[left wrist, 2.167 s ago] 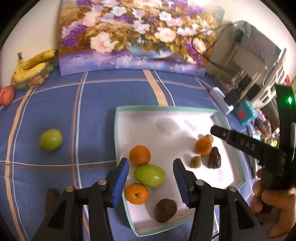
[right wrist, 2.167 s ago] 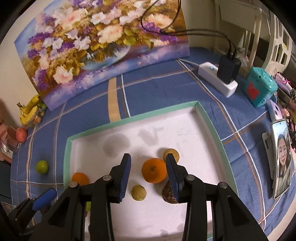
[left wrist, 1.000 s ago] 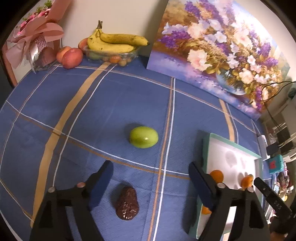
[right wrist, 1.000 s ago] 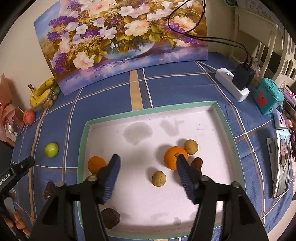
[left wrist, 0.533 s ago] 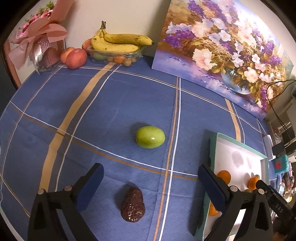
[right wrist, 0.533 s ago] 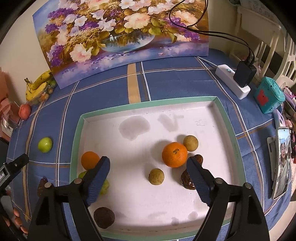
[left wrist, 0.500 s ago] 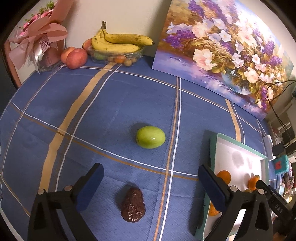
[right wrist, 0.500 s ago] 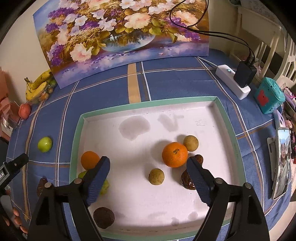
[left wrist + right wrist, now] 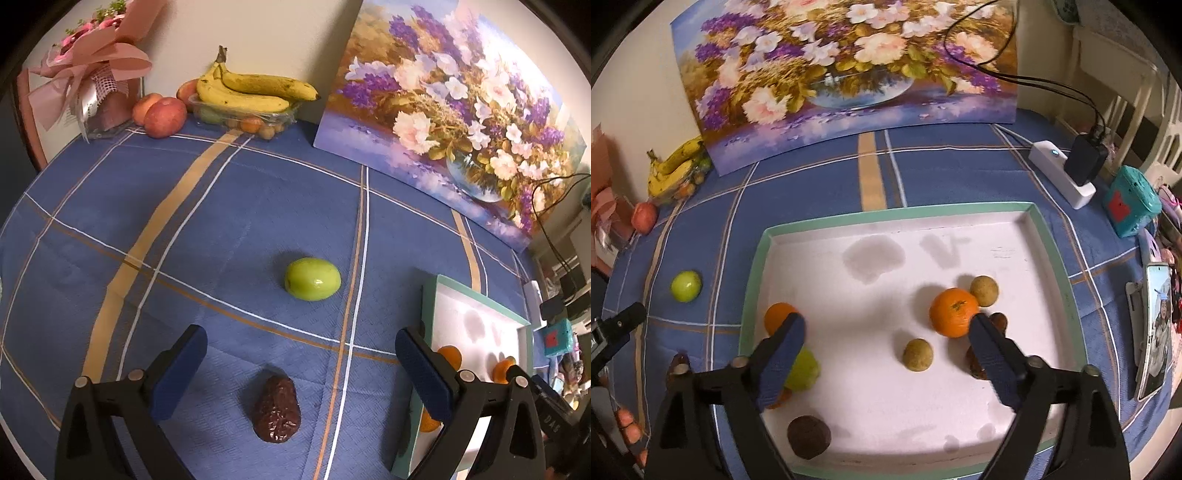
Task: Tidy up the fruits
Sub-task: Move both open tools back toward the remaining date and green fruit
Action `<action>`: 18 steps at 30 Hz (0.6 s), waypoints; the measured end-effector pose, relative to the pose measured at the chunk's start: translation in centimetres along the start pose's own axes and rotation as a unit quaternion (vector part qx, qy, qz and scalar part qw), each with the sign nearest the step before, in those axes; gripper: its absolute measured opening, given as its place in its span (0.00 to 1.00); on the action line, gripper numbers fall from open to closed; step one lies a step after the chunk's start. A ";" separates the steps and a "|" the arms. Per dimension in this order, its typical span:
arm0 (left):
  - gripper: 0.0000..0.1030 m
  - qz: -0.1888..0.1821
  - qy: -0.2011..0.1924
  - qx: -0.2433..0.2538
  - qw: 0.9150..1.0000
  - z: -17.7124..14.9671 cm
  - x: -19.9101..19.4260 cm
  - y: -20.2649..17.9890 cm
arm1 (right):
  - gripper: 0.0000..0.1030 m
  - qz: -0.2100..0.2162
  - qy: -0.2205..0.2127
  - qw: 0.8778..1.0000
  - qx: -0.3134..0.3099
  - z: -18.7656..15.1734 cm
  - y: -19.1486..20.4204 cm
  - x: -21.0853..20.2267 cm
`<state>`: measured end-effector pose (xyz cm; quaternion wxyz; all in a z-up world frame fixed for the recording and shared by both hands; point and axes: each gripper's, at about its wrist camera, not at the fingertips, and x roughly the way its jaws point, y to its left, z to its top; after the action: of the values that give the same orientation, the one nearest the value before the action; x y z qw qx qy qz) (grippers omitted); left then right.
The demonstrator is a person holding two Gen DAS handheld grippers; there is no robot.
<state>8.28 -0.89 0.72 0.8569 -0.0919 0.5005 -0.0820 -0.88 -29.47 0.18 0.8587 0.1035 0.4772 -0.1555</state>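
A green fruit (image 9: 312, 279) lies on the blue checked cloth, and a dark wrinkled fruit (image 9: 277, 409) lies nearer, between my left fingers. My left gripper (image 9: 301, 363) is wide open and empty above the cloth. The white tray with a teal rim (image 9: 1060, 254) holds an orange (image 9: 953, 312), two small tan fruits (image 9: 917, 354), a second orange (image 9: 778, 316), a green fruit (image 9: 803, 371) and dark fruits (image 9: 809, 437). My right gripper (image 9: 886, 345) is wide open and empty above the tray. The loose green fruit also shows in the right wrist view (image 9: 686, 285).
Bananas (image 9: 255, 92) on a clear fruit box, apples (image 9: 164, 116) and a pink bouquet (image 9: 92, 74) stand at the back. A flower painting (image 9: 461, 103) leans on the wall. A power strip (image 9: 1062, 171), a teal box (image 9: 1132, 205) and a phone (image 9: 1154, 325) lie right of the tray.
My left gripper swung from over the tray to the cloth on its left and opened wide. My right gripper opened wide and rose above the tray.
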 end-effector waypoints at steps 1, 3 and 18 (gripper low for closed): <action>1.00 -0.001 0.000 -0.001 1.000 0.0 -0.1 0.2 | 0.91 -0.003 0.002 1.000 -0.007 0.0 0.3 0.0; 1.00 0.000 0.005 -0.003 1.000 0.0 -0.1 0.5 | 0.91 -0.003 0.006 1.000 -0.015 -0.1 0.8 0.0; 0.94 0.025 0.121 0.011 0.992 -1.8 4.0 1.4 | 0.91 -0.004 0.034 0.998 -0.055 -1.0 3.3 -0.3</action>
<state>8.73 -0.61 -3.81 0.7928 -0.0589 0.6018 -0.0763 -0.64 -26.06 0.02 0.8457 0.0592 0.5144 -0.1290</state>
